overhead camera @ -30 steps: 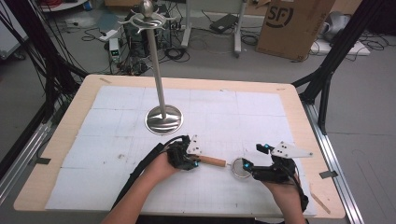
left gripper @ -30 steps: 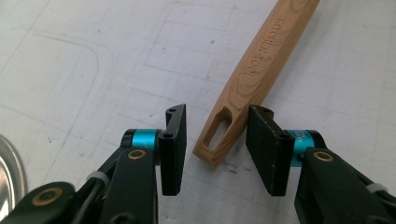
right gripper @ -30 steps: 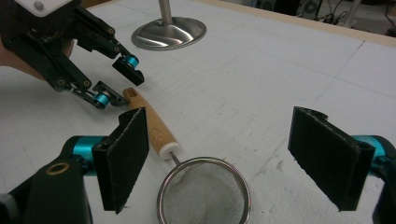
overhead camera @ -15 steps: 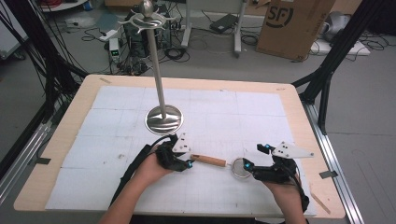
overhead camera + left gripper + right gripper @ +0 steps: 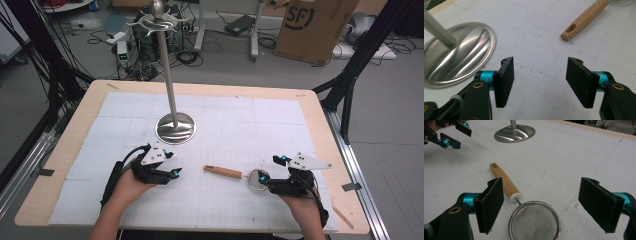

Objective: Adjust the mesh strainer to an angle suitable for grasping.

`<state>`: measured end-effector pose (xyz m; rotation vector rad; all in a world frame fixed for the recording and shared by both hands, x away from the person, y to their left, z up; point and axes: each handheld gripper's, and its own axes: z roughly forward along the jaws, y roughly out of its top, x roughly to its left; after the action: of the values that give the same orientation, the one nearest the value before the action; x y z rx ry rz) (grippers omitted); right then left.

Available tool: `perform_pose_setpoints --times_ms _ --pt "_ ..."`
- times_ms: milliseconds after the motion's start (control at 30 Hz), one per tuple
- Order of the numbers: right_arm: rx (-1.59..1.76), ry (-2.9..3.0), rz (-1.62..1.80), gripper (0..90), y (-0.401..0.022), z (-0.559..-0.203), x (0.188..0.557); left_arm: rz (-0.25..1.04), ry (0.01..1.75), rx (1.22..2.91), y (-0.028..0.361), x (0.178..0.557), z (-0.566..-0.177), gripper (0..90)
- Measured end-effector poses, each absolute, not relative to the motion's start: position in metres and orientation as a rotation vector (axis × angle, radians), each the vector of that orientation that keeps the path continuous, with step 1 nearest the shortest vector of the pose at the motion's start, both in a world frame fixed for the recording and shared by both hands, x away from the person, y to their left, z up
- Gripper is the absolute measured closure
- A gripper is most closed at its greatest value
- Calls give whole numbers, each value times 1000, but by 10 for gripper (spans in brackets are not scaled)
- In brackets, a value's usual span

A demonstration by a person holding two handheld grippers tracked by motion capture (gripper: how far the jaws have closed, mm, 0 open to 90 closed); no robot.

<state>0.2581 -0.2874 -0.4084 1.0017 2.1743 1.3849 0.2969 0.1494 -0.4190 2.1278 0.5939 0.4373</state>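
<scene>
A small mesh strainer (image 5: 258, 179) with a wooden handle (image 5: 223, 172) lies flat on the white mat, its handle pointing left. My right gripper (image 5: 272, 175) is open at the mesh bowl (image 5: 534, 222), one jaw on each side and neither touching it. The handle (image 5: 504, 182) runs away from that bowl past the left jaw. My left gripper (image 5: 172, 175) is open and holds nothing, a short way left of the handle's slotted end (image 5: 585, 18). In its own view the left gripper (image 5: 540, 82) has only bare mat between its jaws.
A tall metal stand (image 5: 168, 75) with hooks at its top rises from a round shiny base (image 5: 175, 128) behind the left hand. The base (image 5: 456, 55) is close to the left jaw. Cardboard box (image 5: 315, 27) and cables lie on the floor beyond the table.
My left gripper has drawn back to the left, away from the end of the wooden handle, and now stands apart from it. The strainer and the right gripper have stayed put.
</scene>
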Motion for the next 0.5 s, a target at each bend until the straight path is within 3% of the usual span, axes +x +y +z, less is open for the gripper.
perform_pose_setpoints --times_ms 500 --pt "1016 2205 1362 195 -281 -416 262 398 612 2027 182 294 -410 271"
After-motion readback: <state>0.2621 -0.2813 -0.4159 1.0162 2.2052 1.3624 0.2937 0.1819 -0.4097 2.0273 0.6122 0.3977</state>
